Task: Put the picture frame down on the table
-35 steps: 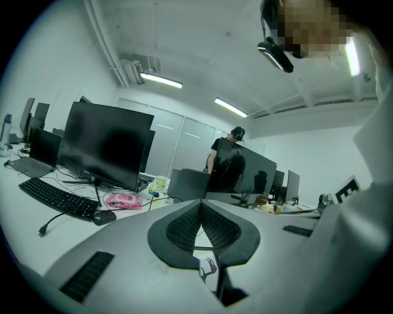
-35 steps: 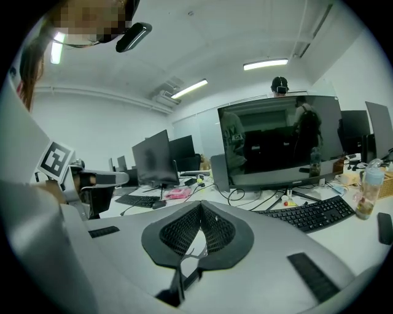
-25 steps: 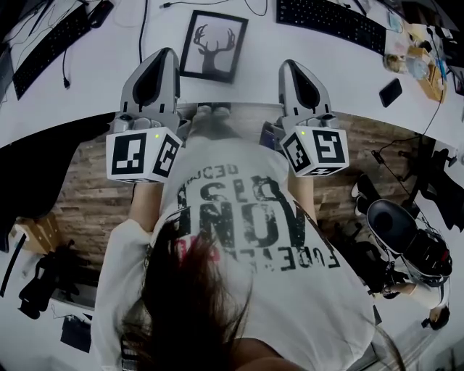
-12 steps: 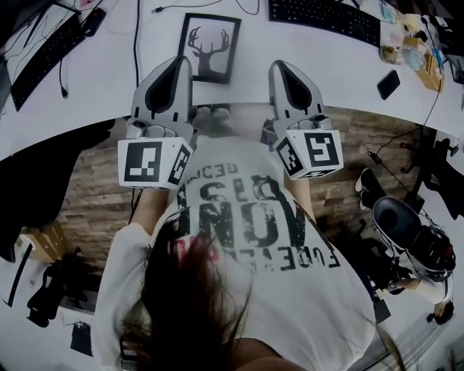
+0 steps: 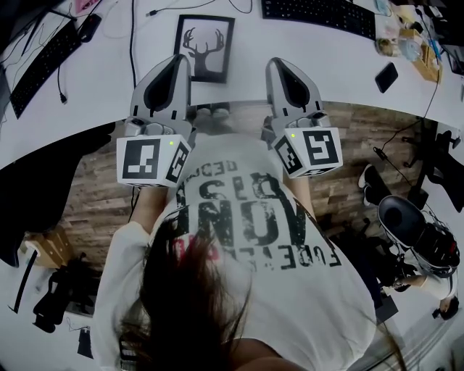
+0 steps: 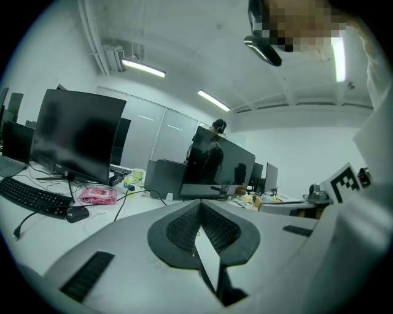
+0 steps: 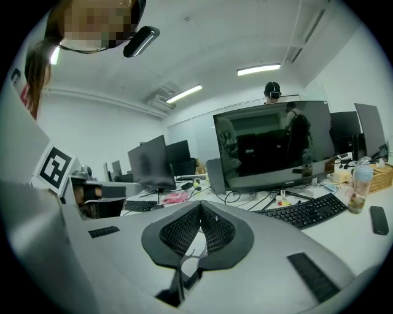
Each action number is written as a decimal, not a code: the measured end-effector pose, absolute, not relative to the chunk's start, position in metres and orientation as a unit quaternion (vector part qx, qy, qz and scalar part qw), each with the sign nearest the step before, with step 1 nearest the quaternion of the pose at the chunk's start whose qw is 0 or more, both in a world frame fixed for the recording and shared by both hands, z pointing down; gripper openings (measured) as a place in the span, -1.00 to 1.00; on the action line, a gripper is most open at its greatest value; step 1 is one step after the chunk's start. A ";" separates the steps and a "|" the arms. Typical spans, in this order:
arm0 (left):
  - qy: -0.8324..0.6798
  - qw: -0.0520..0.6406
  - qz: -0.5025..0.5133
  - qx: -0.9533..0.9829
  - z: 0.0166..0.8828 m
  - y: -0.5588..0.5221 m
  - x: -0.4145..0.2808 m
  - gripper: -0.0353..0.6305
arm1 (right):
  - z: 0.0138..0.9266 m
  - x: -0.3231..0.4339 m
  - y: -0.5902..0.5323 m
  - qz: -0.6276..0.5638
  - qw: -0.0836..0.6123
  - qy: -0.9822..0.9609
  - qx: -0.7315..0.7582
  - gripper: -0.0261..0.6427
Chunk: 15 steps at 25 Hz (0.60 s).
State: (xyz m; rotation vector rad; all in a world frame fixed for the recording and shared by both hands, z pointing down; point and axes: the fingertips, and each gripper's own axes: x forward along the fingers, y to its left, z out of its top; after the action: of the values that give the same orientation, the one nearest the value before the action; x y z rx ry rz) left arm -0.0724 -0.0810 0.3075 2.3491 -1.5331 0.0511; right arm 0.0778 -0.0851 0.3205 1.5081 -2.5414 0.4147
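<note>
The picture frame (image 5: 204, 48), black-edged with a deer-head print, lies flat on the white table (image 5: 348, 72) a little beyond the table's near edge. My left gripper (image 5: 178, 64) hangs over that edge just left of and below the frame, not touching it. Its jaws meet at the tips (image 6: 199, 202) with nothing between them. My right gripper (image 5: 276, 65) is level with it, to the right of the frame and apart from it, also shut and empty (image 7: 201, 203). The frame does not show clearly in either gripper view.
A black keyboard (image 5: 319, 18) lies at the back right and another keyboard (image 5: 43, 54) at the left, with a mouse (image 5: 90, 24) and cables. A phone (image 5: 386, 76) lies on the right. Monitors (image 7: 273, 144) stand further back. An office chair (image 5: 413, 232) stands on the floor to the right.
Both grippers have drawn a little closer together and nearer the frame's sides. The frame has stayed flat on the table.
</note>
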 end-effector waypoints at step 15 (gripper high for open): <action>-0.535 0.178 0.014 0.826 0.309 -0.080 -0.070 -0.88 | 0.320 0.080 -0.084 0.140 0.079 -0.849 0.504 -0.92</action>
State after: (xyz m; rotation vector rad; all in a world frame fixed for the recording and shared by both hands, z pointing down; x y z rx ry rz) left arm -0.0696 -0.0801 0.3095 2.3369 -1.5137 0.0406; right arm 0.0801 -0.0837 0.3196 1.5090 -2.5403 0.4198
